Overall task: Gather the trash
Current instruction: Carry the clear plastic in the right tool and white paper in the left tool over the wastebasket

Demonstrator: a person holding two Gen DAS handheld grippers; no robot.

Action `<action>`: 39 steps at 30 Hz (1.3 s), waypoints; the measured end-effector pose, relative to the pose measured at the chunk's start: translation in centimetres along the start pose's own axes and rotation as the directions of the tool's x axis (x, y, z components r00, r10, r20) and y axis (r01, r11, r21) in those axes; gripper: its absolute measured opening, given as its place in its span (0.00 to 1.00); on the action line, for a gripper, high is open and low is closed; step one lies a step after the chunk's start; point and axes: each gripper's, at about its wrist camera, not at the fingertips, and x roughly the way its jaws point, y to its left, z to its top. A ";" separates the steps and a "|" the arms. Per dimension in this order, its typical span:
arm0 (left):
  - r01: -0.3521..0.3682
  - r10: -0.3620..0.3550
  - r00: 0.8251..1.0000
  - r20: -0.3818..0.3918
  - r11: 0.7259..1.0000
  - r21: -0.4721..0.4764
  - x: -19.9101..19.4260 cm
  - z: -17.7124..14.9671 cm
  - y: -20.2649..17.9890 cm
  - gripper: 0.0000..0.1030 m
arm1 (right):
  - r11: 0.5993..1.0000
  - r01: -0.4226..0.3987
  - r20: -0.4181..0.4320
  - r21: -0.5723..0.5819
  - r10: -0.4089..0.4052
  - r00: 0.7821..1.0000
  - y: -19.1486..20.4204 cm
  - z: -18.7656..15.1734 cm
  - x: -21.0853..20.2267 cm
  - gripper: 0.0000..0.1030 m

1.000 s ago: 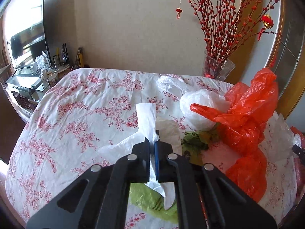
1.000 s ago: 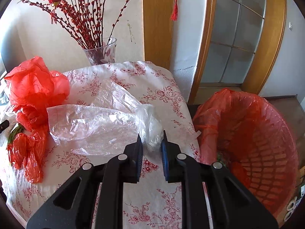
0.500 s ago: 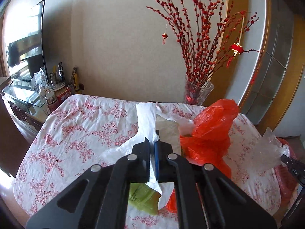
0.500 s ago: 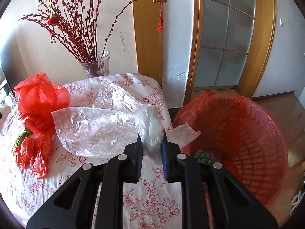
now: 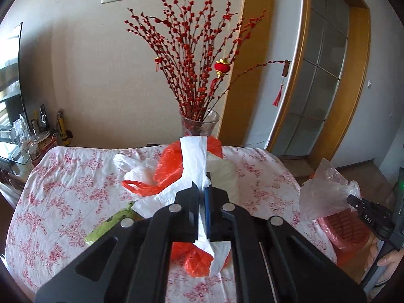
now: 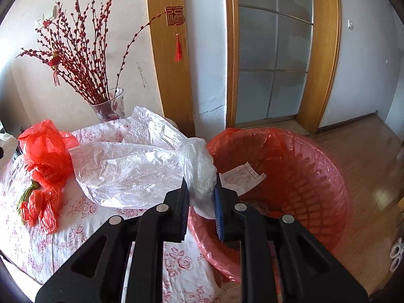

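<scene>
Floral-clothed surface (image 6: 83,229), red-lined bin (image 6: 325,176) beside it. Right tongs (image 6: 200,197) pinch clear bag (image 6: 131,169), knot between pads, bulk trailing left over surface, near bin rim. Best carry fully over bin before releasing. Left tongs (image 5: 203,197) clenched on white bag (image 5: 193,159), lifted above red bag (image 5: 169,166).

White tablecloth (image 5: 63,184) with red florals, orange-red bag (image 6: 45,151), clear plastic bag (image 6: 131,169), red-lined basket (image 6: 303,176).

Two claws (image 5: 204,197) (image 6: 200,197), one vase (image 5: 199,125), one red-lined basket (image 6: 303,171), three plastic bags (white (image 5: 193,161), clear (image 6: 131,169), red (image 6: 45,149))
</scene>
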 end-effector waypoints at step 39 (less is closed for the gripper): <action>0.430 -0.395 0.896 -0.202 0.886 0.173 7.8 -4.5 -23.6 0.05 | 0.914 0.275 0.006 0.297 -0.289 0.957 -14.8 -0.8 -1.5 0.17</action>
